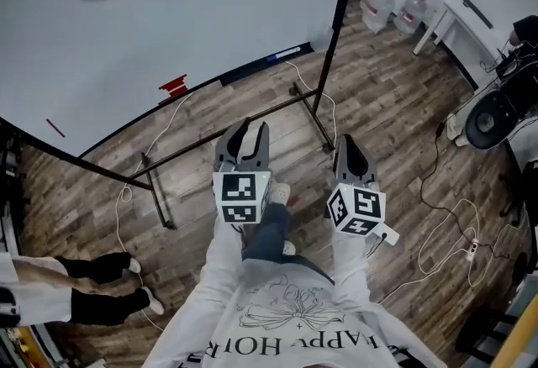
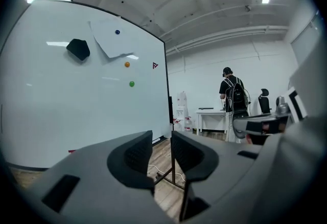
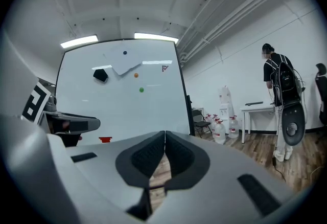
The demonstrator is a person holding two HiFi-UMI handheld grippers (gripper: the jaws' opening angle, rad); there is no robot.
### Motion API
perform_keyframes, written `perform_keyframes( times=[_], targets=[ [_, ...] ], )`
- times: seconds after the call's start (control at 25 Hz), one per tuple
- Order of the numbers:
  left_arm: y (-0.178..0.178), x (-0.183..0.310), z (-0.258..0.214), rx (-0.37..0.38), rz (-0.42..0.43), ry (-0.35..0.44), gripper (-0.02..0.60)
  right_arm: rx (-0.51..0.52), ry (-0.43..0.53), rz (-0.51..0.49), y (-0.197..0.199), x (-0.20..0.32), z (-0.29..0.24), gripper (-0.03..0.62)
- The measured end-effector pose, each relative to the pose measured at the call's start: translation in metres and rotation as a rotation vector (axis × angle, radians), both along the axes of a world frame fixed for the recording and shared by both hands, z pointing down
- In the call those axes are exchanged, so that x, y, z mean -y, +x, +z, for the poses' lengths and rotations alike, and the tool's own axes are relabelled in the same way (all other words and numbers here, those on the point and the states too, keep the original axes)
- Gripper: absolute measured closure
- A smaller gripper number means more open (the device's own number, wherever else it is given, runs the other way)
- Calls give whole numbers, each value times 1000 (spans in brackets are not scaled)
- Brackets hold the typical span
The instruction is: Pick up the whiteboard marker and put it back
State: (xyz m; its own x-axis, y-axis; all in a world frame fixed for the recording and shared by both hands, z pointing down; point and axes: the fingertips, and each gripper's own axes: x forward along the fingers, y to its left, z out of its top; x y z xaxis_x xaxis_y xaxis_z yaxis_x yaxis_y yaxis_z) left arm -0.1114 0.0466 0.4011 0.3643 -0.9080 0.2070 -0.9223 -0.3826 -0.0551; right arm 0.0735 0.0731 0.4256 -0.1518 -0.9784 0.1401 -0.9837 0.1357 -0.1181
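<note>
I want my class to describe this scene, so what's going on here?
A person holds a gripper in each hand, facing a whiteboard on a stand. The left gripper is open and empty; the right gripper is shut on nothing. What looks like a marker lies on the board's ledge, untouched.

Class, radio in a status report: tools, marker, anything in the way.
Left tool open, empty. Right tool shut, empty. Marker on board's ledge, untouched. Stand legs and cable on floor ahead.
</note>
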Motion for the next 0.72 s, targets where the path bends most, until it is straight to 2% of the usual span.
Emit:
perform_keyframes(
  times=[0.4, 0.72],
  targets=[
    [24, 157, 21, 79, 78, -66, 459, -22, 8, 38, 14, 155, -9, 591],
    [40, 255, 43, 143, 148, -112, 454, -25, -5, 72, 20, 253, -6, 591]
  ],
)
